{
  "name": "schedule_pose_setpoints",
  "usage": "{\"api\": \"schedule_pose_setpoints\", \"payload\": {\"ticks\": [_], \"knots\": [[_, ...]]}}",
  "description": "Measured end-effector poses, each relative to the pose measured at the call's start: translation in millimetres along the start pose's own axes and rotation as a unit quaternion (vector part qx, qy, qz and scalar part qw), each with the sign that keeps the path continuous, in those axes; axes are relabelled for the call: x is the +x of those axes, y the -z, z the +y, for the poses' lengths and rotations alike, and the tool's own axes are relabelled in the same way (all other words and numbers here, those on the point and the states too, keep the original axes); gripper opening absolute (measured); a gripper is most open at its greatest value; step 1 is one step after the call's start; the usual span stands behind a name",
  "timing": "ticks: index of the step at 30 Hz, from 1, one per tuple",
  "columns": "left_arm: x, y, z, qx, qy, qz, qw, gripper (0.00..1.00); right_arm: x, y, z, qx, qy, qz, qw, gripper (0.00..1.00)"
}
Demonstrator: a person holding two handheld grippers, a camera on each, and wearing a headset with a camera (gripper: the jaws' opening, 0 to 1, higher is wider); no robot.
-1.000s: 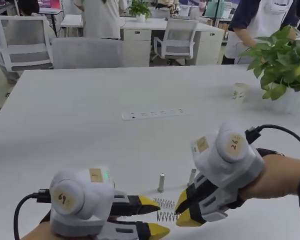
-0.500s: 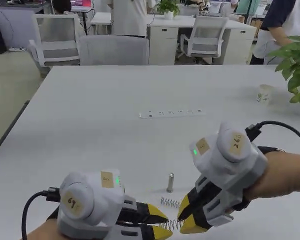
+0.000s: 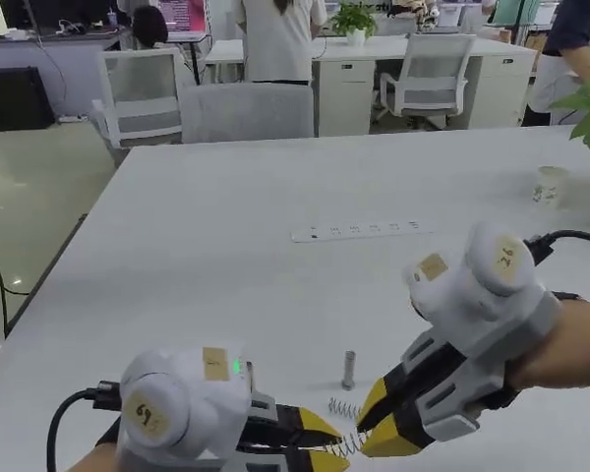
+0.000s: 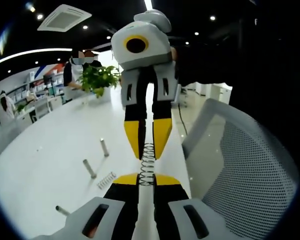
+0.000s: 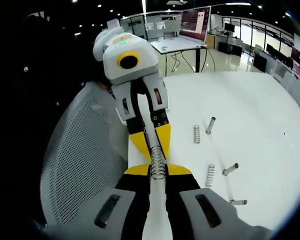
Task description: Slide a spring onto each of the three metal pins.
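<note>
Table, spring clamped by left claw and right claw

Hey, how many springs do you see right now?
3. One held spring between the left tool and right tool; two loose on the table: far spring, near spring.

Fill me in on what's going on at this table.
A person is working with a handheld gripper in each hand at the near edge of a white table. The left gripper and right gripper point at each other, and both pinch one spring between their fingers, one at each end. Three metal pins are on the table beside them, none with a spring on it. Two loose springs lie among them.
</note>
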State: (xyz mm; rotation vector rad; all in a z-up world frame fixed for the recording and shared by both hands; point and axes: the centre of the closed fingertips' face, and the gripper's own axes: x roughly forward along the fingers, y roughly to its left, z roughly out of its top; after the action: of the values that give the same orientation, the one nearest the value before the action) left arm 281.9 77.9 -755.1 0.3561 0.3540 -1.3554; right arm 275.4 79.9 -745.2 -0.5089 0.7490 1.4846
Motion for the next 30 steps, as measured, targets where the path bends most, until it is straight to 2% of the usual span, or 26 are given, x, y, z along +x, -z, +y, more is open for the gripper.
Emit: {"api": "schedule_pose_setpoints", "payload": {"ticks": [4, 9, 14, 18, 22, 30], "knots": [[0.4, 0.2, -0.6, -0.001, 0.000, -0.001, 1.0000, 0.02, -1.2, -4.1, 1.7, 0.007, 0.000, -0.013, 0.9999, 0.07], [-1.4, -3.3, 0.5, -0.008, 0.000, -0.017, 0.9998, 0.02, -3.6, -6.0, 1.1, 0.029, -0.003, -0.035, 0.9990, 0.07], [-1.7, -5.6, -0.7, -0.003, 0.005, -0.019, 0.9998, 0.01, -3.1, -5.8, 2.8, 0.034, -0.002, -0.035, 0.9988, 0.08], [-3.0, -11.5, -0.1, -0.010, 0.005, -0.035, 0.9993, 0.01, -2.9, -8.0, 2.0, 0.045, 0.000, -0.051, 0.9977, 0.10], [-3.8, -15.0, 0.3, -0.009, 0.004, -0.041, 0.9991, 0.01, 0.2, -6.6, 3.4, 0.050, -0.001, -0.053, 0.9973, 0.12], [-4.0, -16.7, -1.4, -0.014, 0.008, -0.049, 0.9987, 0.02, 0.7, -6.8, 3.2, 0.060, 0.000, -0.062, 0.9963, 0.09]]}}
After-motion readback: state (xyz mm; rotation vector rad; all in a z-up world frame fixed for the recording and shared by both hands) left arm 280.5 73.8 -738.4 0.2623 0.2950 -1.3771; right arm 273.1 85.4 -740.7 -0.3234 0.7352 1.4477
